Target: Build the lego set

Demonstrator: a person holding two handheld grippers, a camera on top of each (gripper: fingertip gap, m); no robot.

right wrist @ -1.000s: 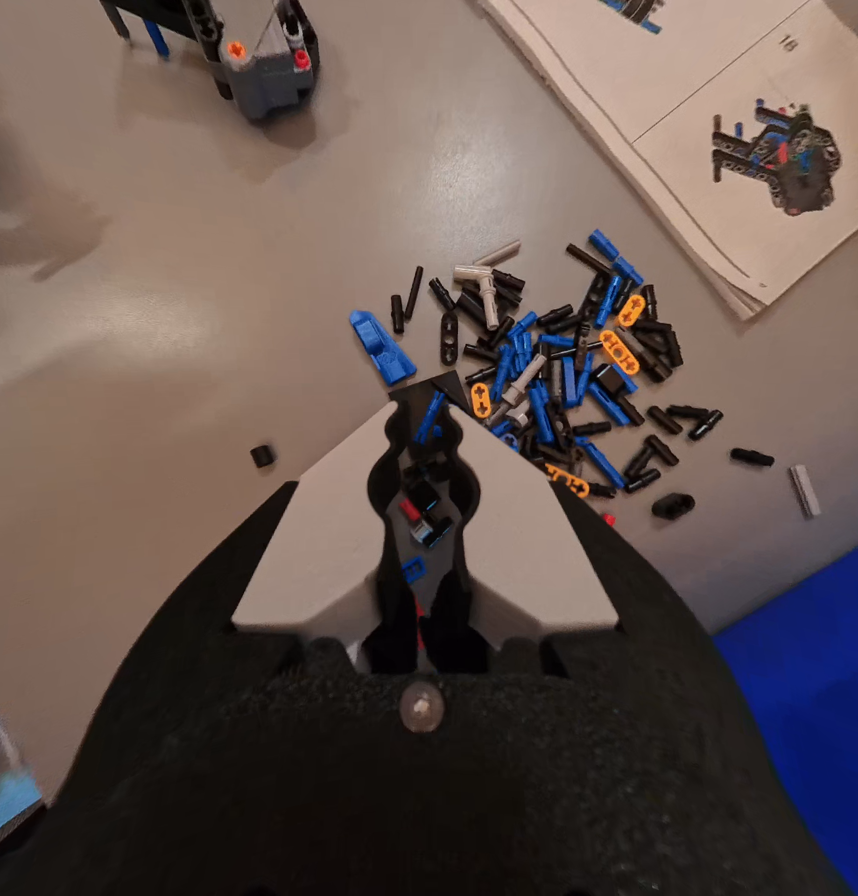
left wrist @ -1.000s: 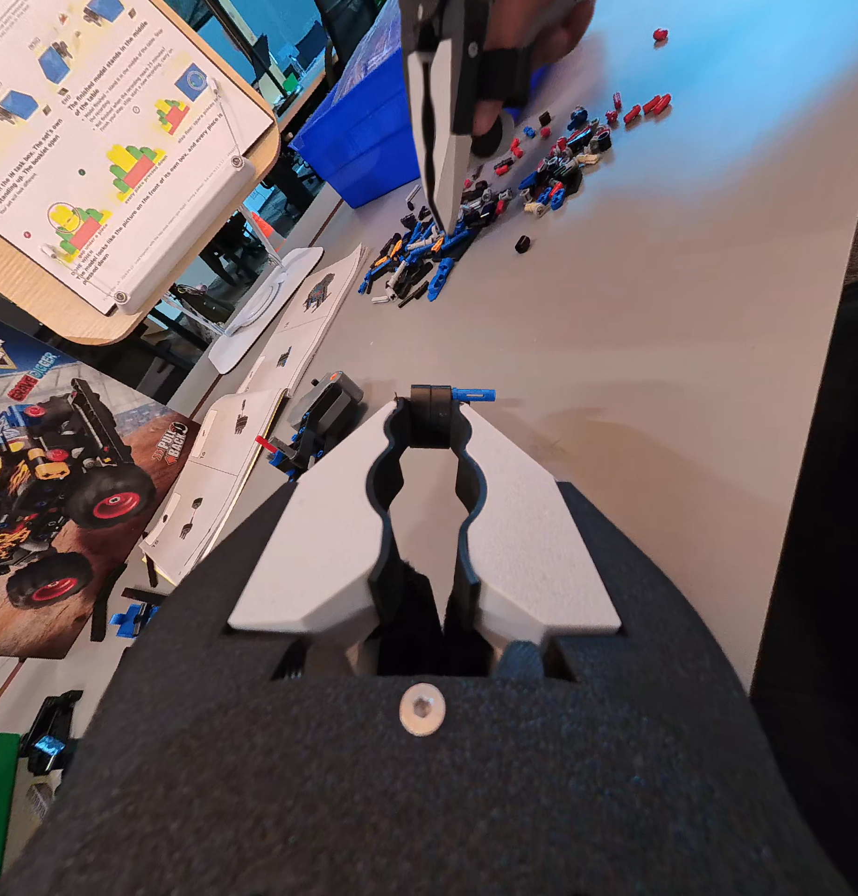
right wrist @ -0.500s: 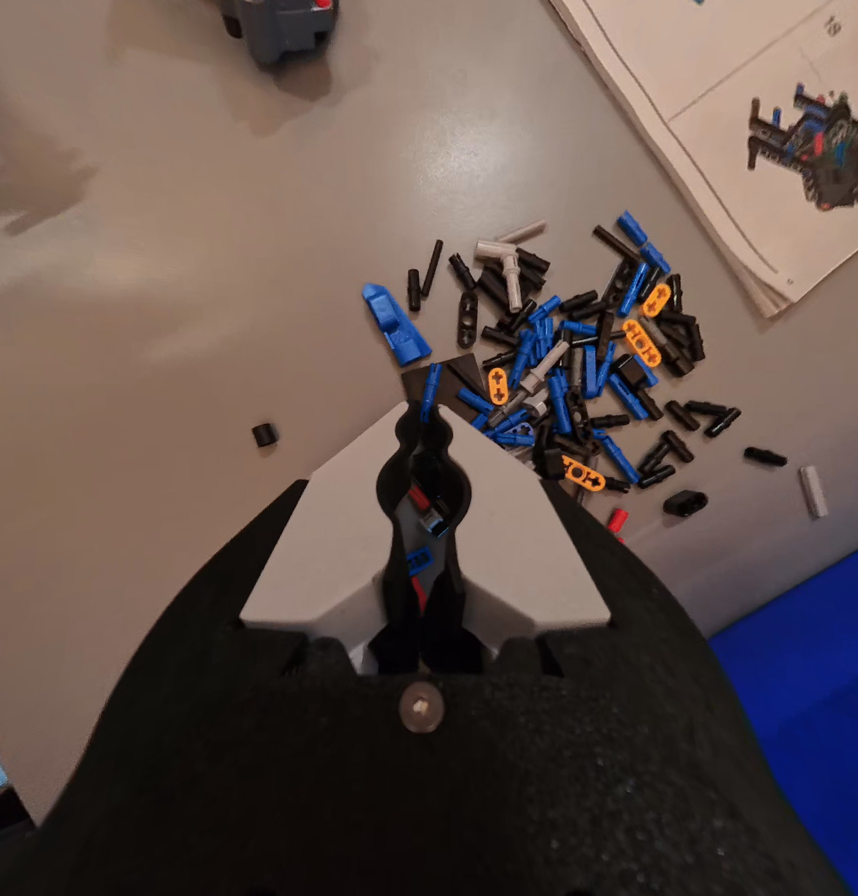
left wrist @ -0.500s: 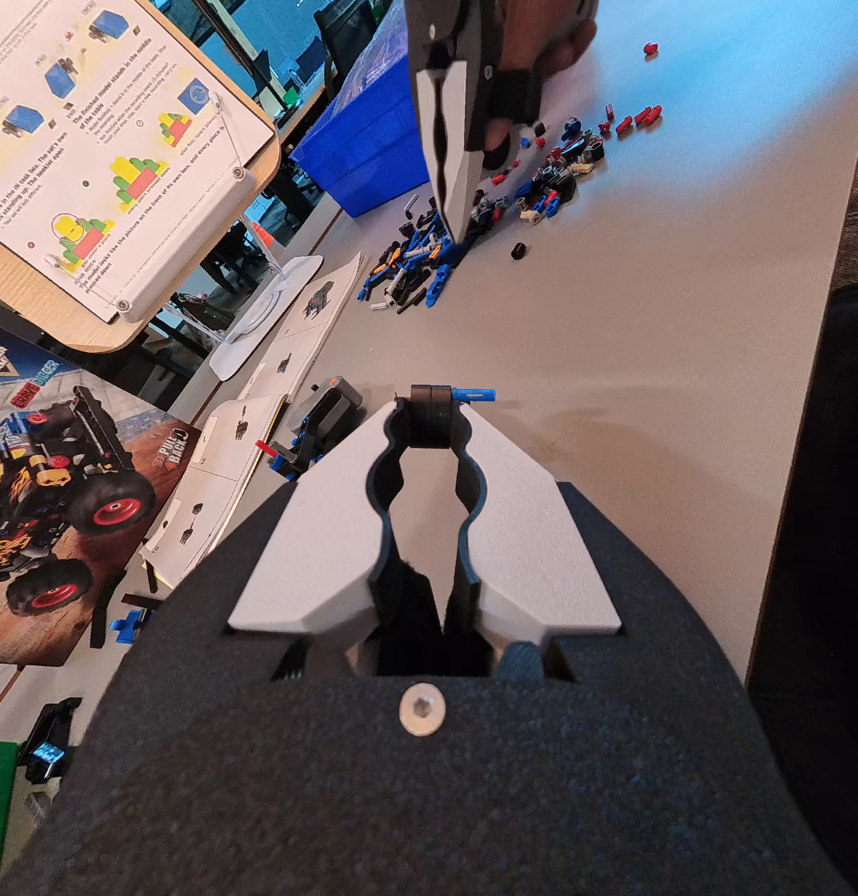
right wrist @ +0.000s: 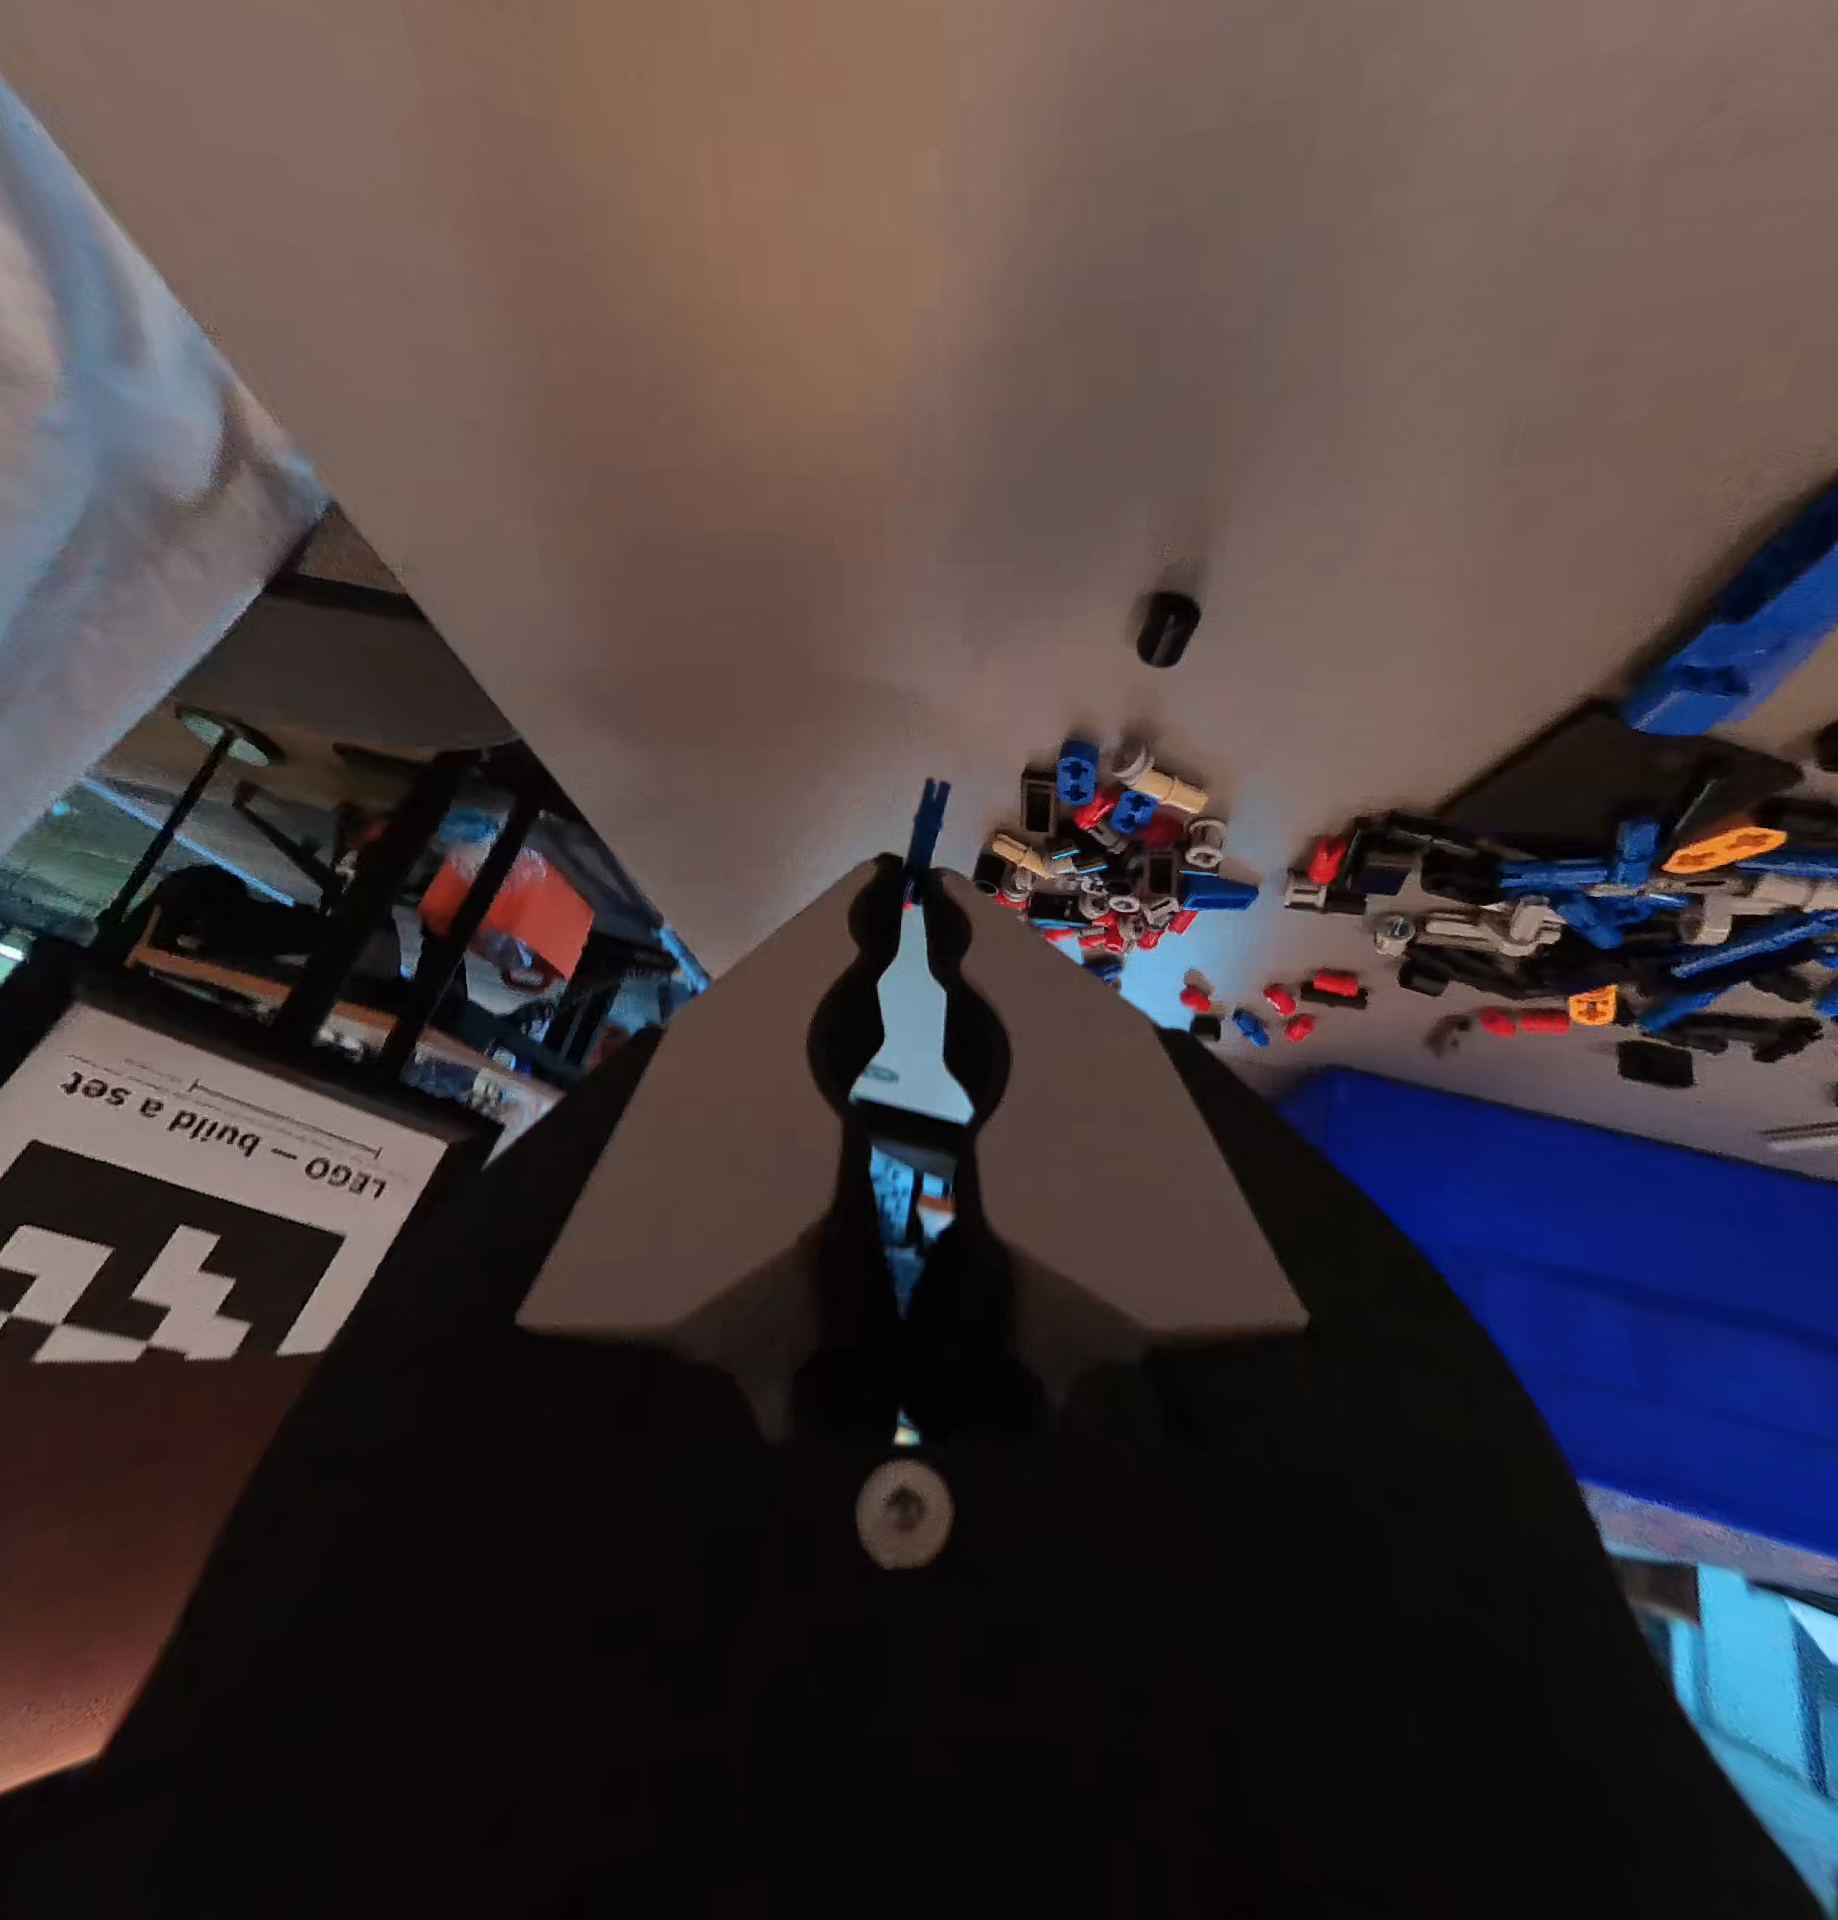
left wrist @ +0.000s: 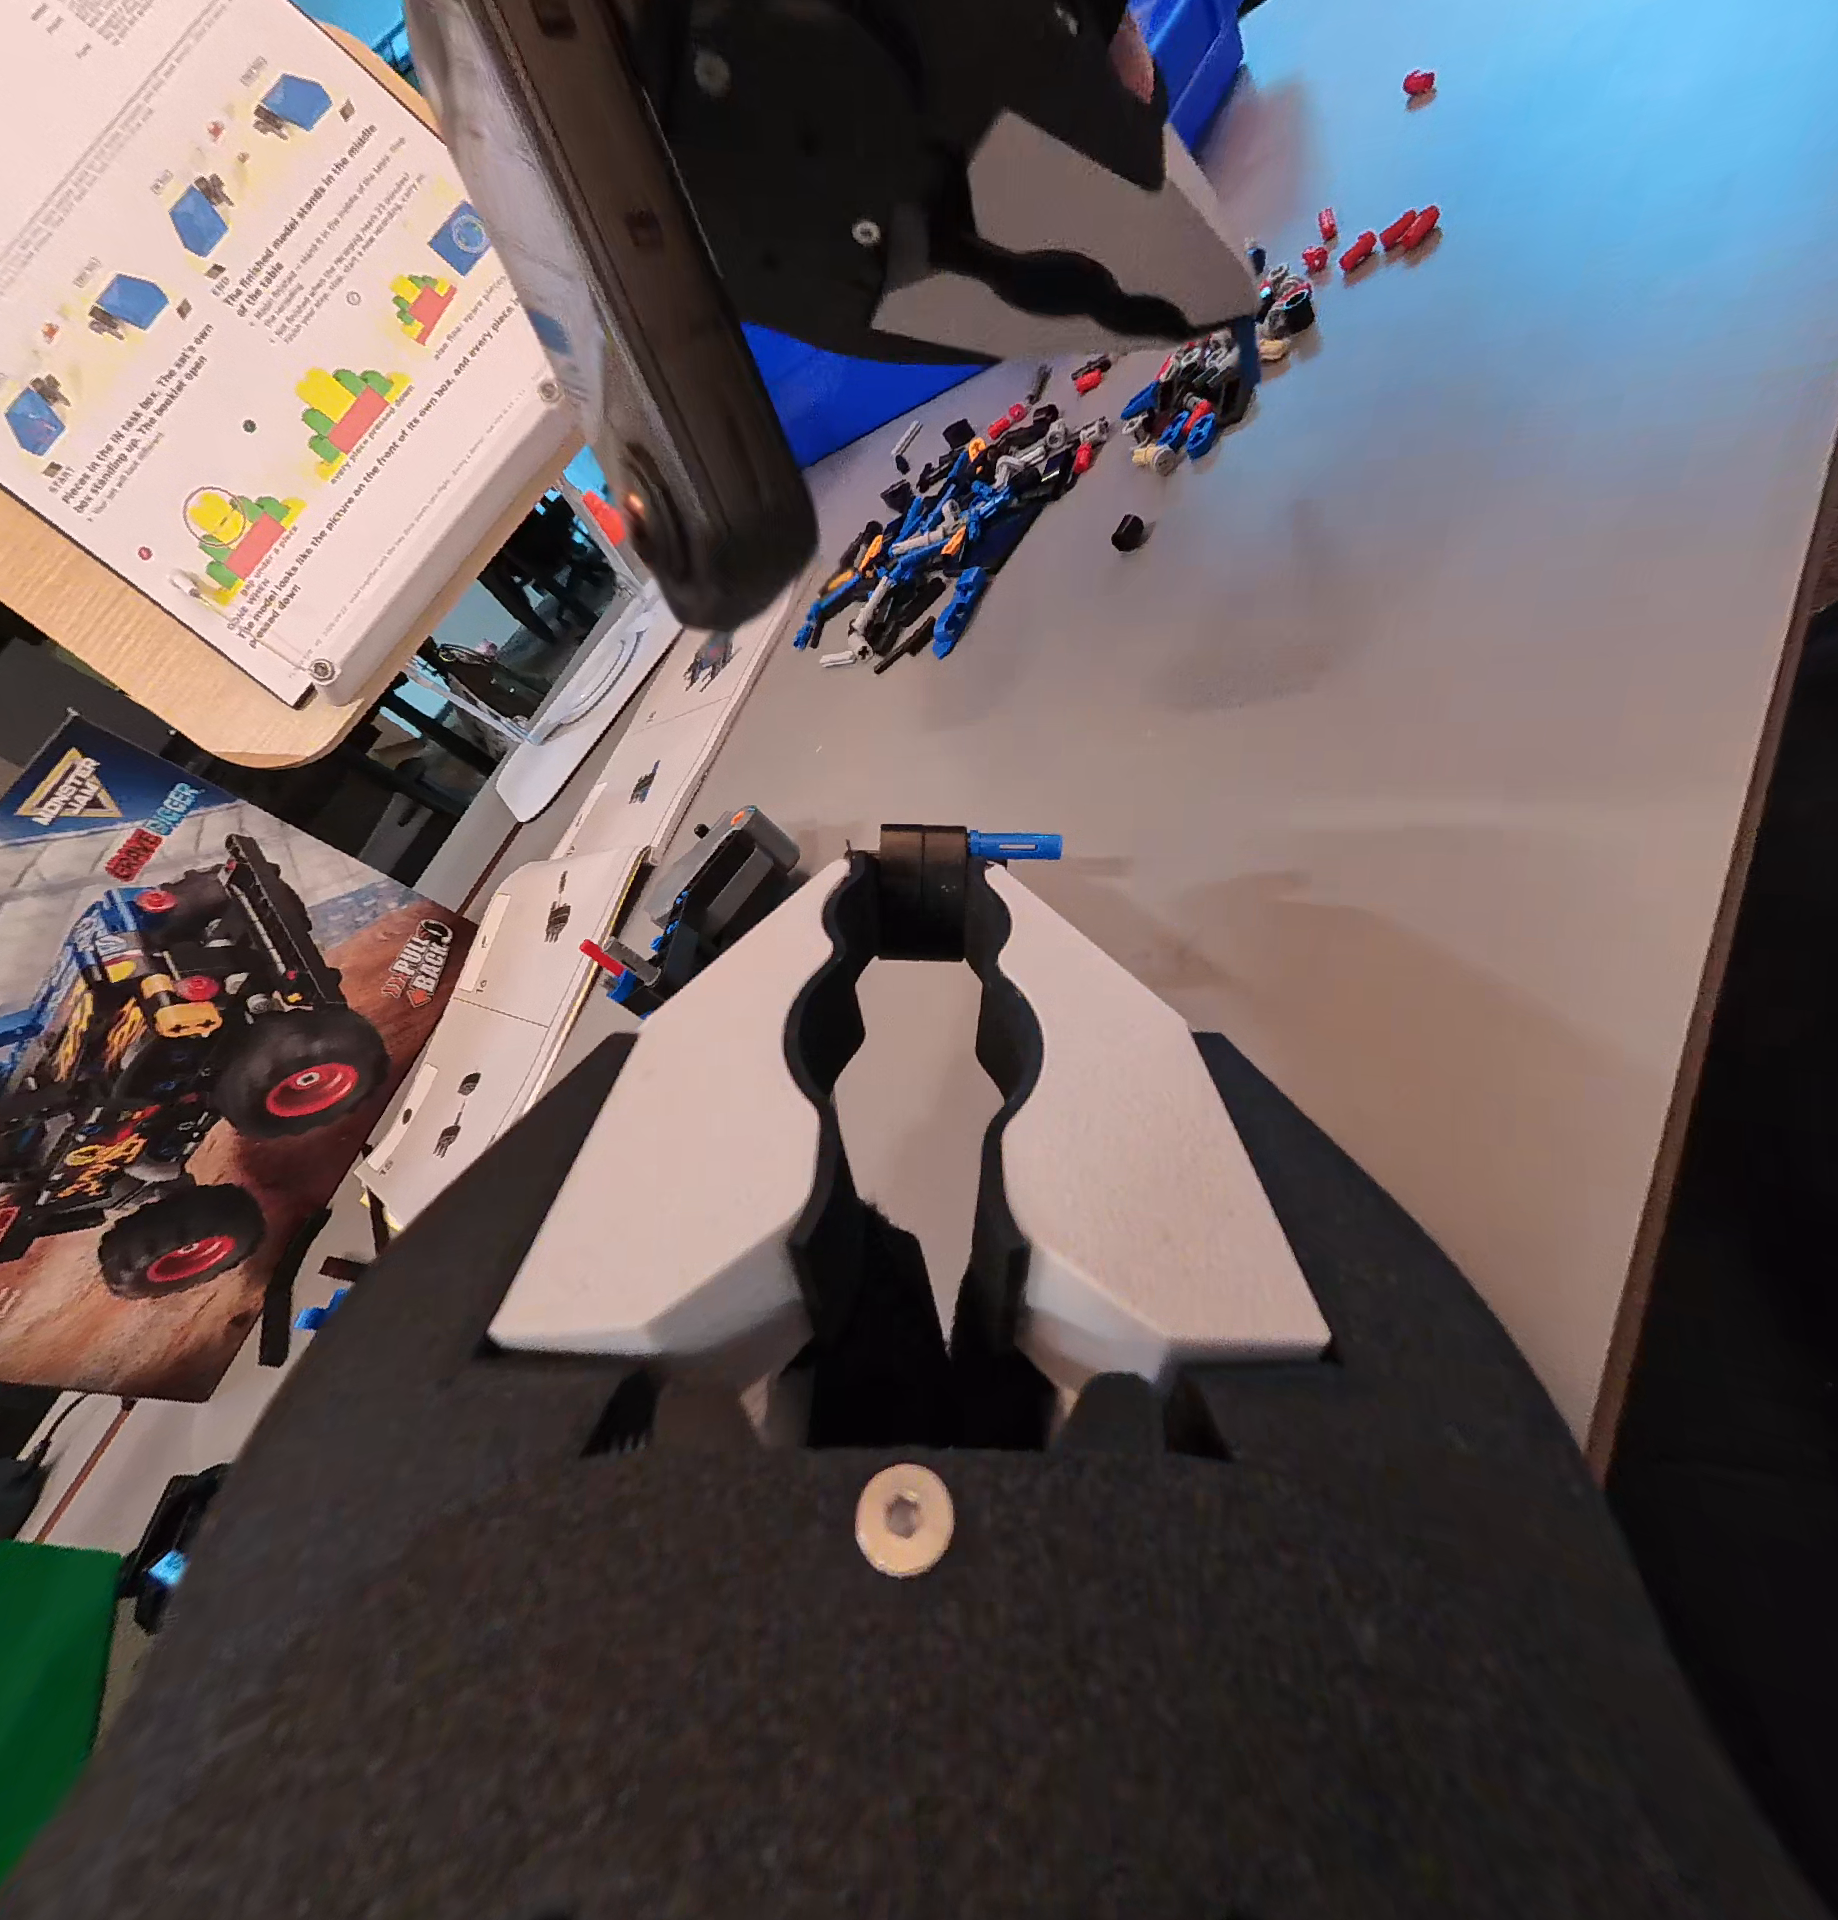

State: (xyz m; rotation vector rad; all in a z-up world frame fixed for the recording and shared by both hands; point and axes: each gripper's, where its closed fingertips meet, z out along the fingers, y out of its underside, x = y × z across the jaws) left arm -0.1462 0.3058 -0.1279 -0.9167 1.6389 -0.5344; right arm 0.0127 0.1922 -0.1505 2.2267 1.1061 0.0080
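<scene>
Two claws, each pinching a small Lego part above the grey surface (left wrist: 1310, 831).

Left wrist view: the left claw (left wrist: 923, 883) clamps a black round piece (left wrist: 923, 894) with a blue pin; the right claw (left wrist: 1242, 312) partly blocks the loose parts (left wrist: 936, 561). Right wrist view: the right claw (right wrist: 913, 883), nearly closed, holds a thin blue pin (right wrist: 925, 821) beside a glossy blue bin (right wrist: 1621, 1278).

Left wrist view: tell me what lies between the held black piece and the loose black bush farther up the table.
Bare grey table only, between the black piece in the left hand-held gripper and the black bush.

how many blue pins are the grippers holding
2. One blue pin sticks out of the black piece in the left gripper; another blue pin is pinched by the right gripper.
</scene>
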